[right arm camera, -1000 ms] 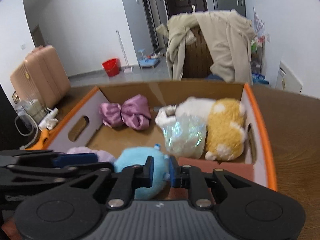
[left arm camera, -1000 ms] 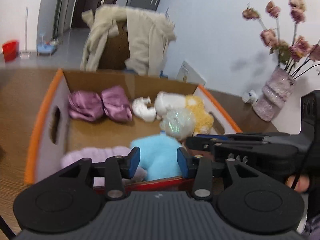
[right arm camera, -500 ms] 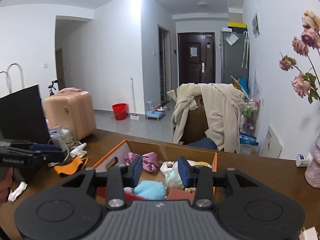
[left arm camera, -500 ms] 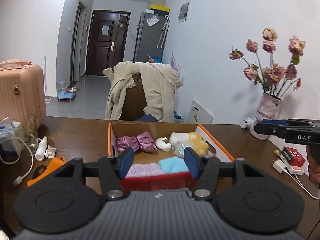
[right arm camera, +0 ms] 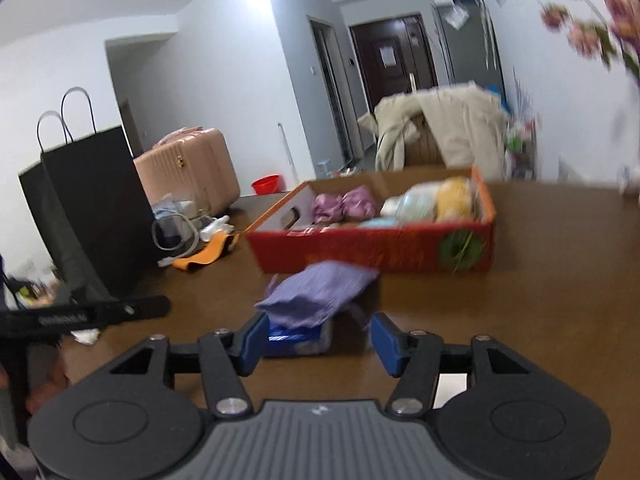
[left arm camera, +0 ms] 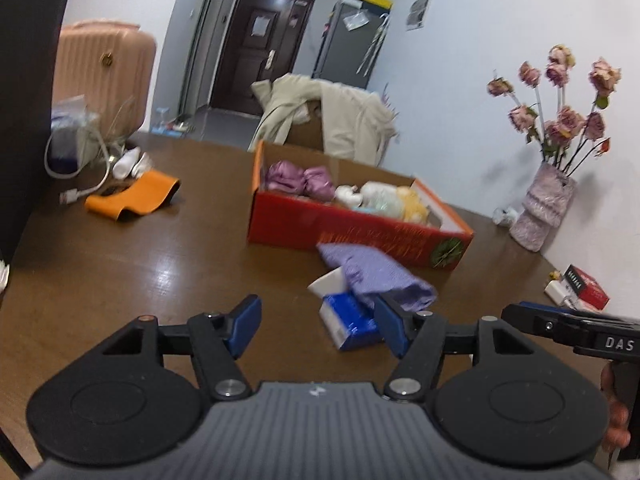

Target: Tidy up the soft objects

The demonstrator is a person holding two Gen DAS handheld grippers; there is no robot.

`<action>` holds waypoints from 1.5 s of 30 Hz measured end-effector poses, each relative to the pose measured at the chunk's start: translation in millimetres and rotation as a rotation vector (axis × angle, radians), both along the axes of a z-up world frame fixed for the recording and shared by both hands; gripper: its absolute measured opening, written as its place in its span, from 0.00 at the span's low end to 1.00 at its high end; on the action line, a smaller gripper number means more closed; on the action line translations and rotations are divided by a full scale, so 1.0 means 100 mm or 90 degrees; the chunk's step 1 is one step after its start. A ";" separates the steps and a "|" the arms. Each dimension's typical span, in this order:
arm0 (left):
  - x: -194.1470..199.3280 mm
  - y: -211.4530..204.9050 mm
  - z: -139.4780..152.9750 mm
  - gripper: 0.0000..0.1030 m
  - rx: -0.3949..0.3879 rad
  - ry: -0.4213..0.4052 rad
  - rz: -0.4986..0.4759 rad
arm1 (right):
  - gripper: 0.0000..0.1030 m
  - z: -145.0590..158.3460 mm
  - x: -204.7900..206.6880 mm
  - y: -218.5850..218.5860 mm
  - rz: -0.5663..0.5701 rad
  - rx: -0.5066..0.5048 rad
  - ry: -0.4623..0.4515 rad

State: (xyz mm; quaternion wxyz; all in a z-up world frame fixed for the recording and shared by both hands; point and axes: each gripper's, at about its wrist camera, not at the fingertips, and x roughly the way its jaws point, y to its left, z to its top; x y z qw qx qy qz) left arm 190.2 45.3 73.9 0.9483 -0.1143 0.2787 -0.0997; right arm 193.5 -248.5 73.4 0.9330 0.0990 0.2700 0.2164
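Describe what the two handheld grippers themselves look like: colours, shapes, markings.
Both grippers, left and right, share one build: a matte black body with a ribbed grey centre plate, two round black discs, angular black linkage arms with silver screws, and blue-padded fingers. Seen side-on, the right one's handle reads "DAS" in white lettering; the left one's lettering is blurred.

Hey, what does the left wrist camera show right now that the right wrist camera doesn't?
Only the left wrist view shows the vase holding the flowers and the small red box near the wall. Only the right wrist view shows the black paper bag's handles and the red bucket. Both show the orange box of soft toys, the purple cloth draped over the tissue pack, and the pink suitcase.
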 end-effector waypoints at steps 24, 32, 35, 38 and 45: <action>0.48 -0.12 -0.16 0.68 0.019 0.027 -0.039 | 0.10 -0.46 0.92 0.10 -0.120 0.122 0.084; 1.02 -0.76 -0.04 0.67 0.033 0.014 -0.148 | 0.13 -0.40 1.39 -0.49 0.093 -0.047 0.183; 1.37 -1.03 -0.03 0.66 0.040 0.035 -0.165 | 0.13 -0.42 1.49 -0.54 0.124 -0.086 0.187; 1.74 -1.28 -0.17 0.65 0.030 0.081 -0.183 | 0.13 -0.47 1.57 -0.53 0.143 -0.120 0.184; 1.90 -1.47 -0.48 0.42 0.014 0.130 -0.188 | 0.20 -0.57 1.71 -0.63 0.117 -0.139 0.159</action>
